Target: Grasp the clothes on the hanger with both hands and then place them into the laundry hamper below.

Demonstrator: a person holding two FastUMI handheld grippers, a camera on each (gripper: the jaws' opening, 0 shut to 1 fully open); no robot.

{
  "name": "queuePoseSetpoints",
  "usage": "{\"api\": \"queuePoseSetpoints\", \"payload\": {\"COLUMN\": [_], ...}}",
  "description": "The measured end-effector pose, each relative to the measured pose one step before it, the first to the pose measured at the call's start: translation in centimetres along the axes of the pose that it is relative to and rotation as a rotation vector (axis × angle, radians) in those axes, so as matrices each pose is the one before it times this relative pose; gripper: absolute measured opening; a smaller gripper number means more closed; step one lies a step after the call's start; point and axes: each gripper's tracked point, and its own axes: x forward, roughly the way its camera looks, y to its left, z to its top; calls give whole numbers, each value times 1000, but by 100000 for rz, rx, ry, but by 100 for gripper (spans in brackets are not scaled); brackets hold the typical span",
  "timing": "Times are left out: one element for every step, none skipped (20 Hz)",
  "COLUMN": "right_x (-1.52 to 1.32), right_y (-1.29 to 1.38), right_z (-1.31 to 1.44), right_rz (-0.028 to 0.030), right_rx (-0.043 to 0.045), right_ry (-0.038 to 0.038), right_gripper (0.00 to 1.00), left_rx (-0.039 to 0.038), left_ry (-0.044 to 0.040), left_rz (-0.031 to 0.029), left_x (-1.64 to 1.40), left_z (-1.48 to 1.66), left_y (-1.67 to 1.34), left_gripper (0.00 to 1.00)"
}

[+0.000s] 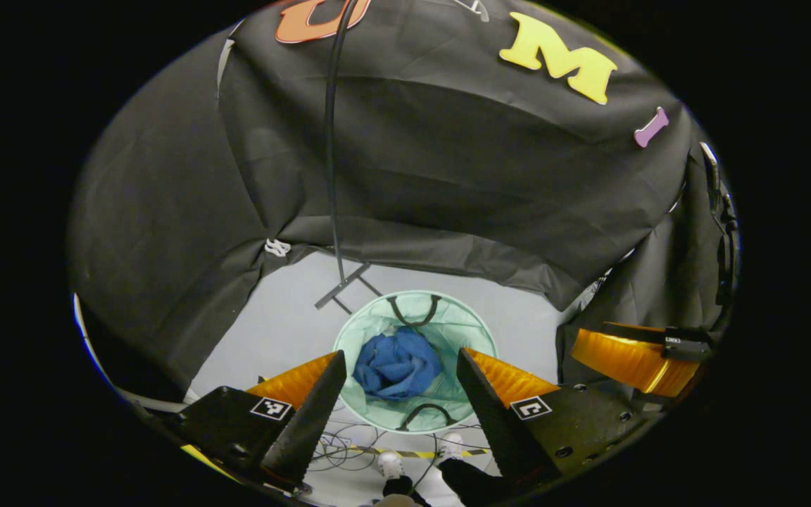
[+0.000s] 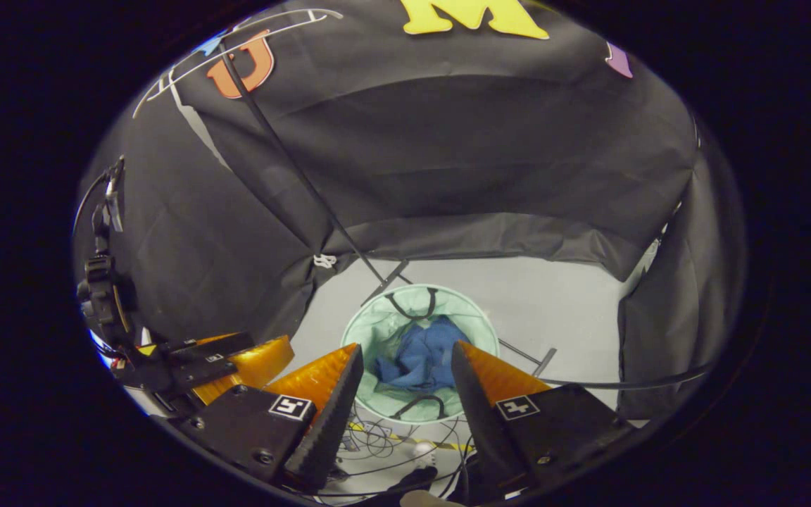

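A crumpled blue garment [image 1: 397, 366] lies inside the round pale-green laundry hamper [image 1: 462, 331] on the floor below. In the left gripper view my left gripper [image 1: 400, 366] hangs open high above the hamper, nothing between its fingers. The right gripper view shows the same blue garment [image 2: 423, 359] in the hamper [image 2: 367, 331], with my right gripper [image 2: 405, 359] open and empty above it. The other gripper [image 1: 634, 359] shows at the right edge of the left gripper view, and at the left edge [image 2: 236, 362] of the right gripper view. A bare white hanger [image 2: 236, 42] hangs at the top left.
A black rack pole [image 1: 331, 141] rises from a base on the grey floor [image 1: 286, 324] behind the hamper. Loose cables [image 1: 349, 451] and striped tape lie on the floor in front of it. Black cloth walls close in behind and on both sides.
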Motion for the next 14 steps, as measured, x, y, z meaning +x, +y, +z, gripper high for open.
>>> {"api": "queuePoseSetpoints", "payload": {"right_x": [-408, -98, -174, -234, -537, -518, -742, -1233, -1450, -1585, -1541, -1554, -1701, -1766], "right_y": [-16, 5, 135, 78, 343, 168, 261, 268, 307, 223, 74, -29, 83, -170], "right_z": [-117, -507, -84, -387, 149, -70, 196, 276, 674, 654, 848, 486, 1045, 728], "right_rz": [-115, 313, -262, 618, 511, 63, -185, -245, -187, -24, -791, -671, -801, -835], "right_rx": [-8, 238, 514, 929, 344, -875, -924, -530, 83, 116, -413, -794, -1132, -1088], "right_ry": [-157, -110, -44, -265, -987, -1053, -2207, -2829, -3647, -4210, -4481, -4760, -4994, -4780], "right_gripper": [81, 81, 84, 81, 81, 81, 81, 81, 83, 84, 83, 81, 81, 81], "left_rx": [498, 351, 76, 139, 250, 512, 831, 781, 1323, 1728, 1853, 1935, 1911, 1690], "left_ry": [-364, -193, -632, -219, -1123, -1699, -2027, -2506, -3629, -4053, -4659, -4397, -4871, -4789], "left_rz": [42, 65, 251, -117, -194, -158, -189, -527, -953, -160, -710, -566, -731, -499], "left_x": [-195, -261, -319, -472, -527, -710, -959, -1080, -1184, -1241, -994, -1316, -1661, -1585], "left_z": [-68, -90, -61, -85, 305, 310, 397, 428, 694, 943, 1218, 1287, 900, 1631], "left_y": [11, -70, 142, -89, -147, -129, -63, -179, -190, -160, -329, -335, -61, -234], "left_gripper": [97, 97, 97, 97, 100, 100, 100, 100, 100, 98, 97, 97, 97, 97]}}
